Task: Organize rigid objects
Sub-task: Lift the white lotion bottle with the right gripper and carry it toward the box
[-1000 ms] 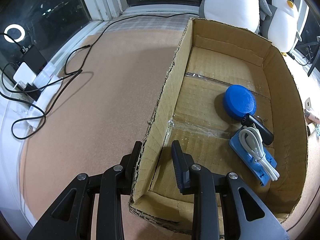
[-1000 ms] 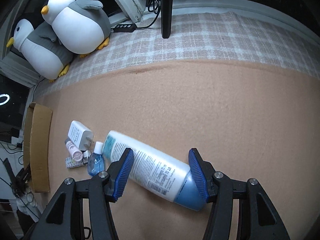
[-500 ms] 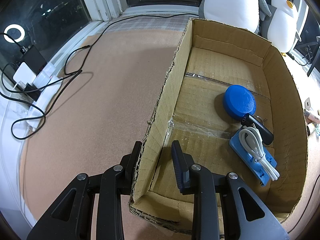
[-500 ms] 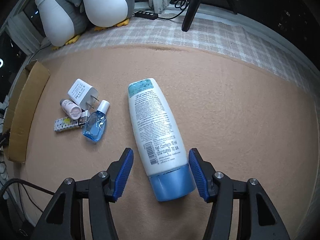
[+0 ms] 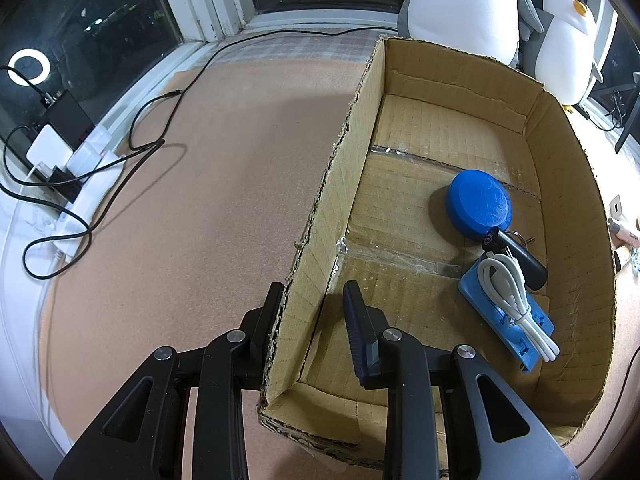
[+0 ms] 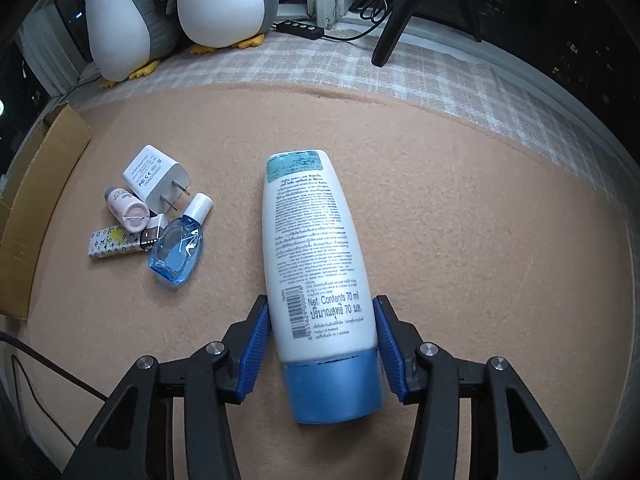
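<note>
Bottle framed for pickup, box steadied

Bottle (image 6: pixel 316 280) pickup is the step judged to be in hand. The white bottle with the blue cap is seen lying flat on the tan counter (image 6: pixel 460 208), cap end toward the camera. The right gripper (image 6: pixel 320 352) is placed around its lower body, one blue pad on each side, just above the cap. The pads appear to be at or almost at the bottle's sides; whether firm contact is made cannot be told, and the bottle is not lifted.

The left gripper (image 5: pixel 316 320) is set astride the near left wall of the cardboard box (image 5: pixel 332 184), the left finger against the wall's outer face and the right finger inside with a gap, so the jaws are parted rather than clamped. Inside the box a blue round lid (image 5: pixel 479 204), a black key fob (image 5: pixel 516 254) and a white cable (image 5: pixel 516 304) on a blue plate are seen.

A charger plug (image 6: pixel 157 176), a small pink bottle (image 6: pixel 125 209), a patterned tube (image 6: pixel 114 244) and a blue glass bottle (image 6: pixel 180 246) are left clustered on the counter, between the bottle and the box edge.

Next, a full squeeze on the bottle is called for, then a level lift and a carry leftward over the small items to the box. Slipping is judged possible, given the smooth rounded sides.
</note>
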{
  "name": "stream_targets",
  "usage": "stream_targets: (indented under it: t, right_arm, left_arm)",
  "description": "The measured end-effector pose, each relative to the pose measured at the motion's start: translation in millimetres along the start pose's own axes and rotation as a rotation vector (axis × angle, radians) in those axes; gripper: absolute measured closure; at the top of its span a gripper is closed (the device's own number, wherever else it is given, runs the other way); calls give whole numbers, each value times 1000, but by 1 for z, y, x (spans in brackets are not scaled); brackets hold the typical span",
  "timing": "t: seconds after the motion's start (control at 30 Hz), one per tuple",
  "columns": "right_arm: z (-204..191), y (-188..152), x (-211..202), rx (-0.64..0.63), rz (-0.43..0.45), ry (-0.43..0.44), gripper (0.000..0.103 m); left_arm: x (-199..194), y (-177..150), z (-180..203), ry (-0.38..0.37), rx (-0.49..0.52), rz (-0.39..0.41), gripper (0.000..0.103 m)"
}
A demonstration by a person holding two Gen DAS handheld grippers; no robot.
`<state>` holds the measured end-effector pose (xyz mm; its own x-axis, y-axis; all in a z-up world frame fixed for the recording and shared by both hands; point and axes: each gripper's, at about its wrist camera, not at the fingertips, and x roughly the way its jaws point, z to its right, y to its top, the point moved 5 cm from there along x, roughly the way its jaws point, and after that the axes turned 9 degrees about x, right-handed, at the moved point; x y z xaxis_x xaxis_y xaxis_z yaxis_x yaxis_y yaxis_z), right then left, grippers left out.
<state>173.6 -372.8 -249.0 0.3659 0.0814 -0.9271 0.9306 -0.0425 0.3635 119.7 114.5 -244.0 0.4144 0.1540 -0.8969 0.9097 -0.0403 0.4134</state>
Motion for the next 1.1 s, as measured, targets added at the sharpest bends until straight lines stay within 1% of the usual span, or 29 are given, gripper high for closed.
stream_targets:
  t: [0.13,0.27,0.43,0.57,0.8,0.97,1.1]
  right_arm:
    - [3,-3,-1,35,37,9,59]
    - [3,-7,-4,75,92,24,59]
    - [1,-9,-16,106,146,38,60]
    - [-1,-9,-14,94,138,36,60]
    - [-3,-8,1,49,70,19,60]
    - [-2,3,6,16,52,-19,59]
    - [0,13,10,25,44,-18,59]
  left_arm:
    - [0,0,0,0,0,0,76]
    - [0,0,0,0,0,-1,76]
    - [0,0,0,0,0,0,76]
    - [0,0,0,0,0,0,76]
    - [0,0,0,1,0,-1,76]
    - [0,0,0,1,0,-1,76]
    - [0,0,0,1,0,-1,76]
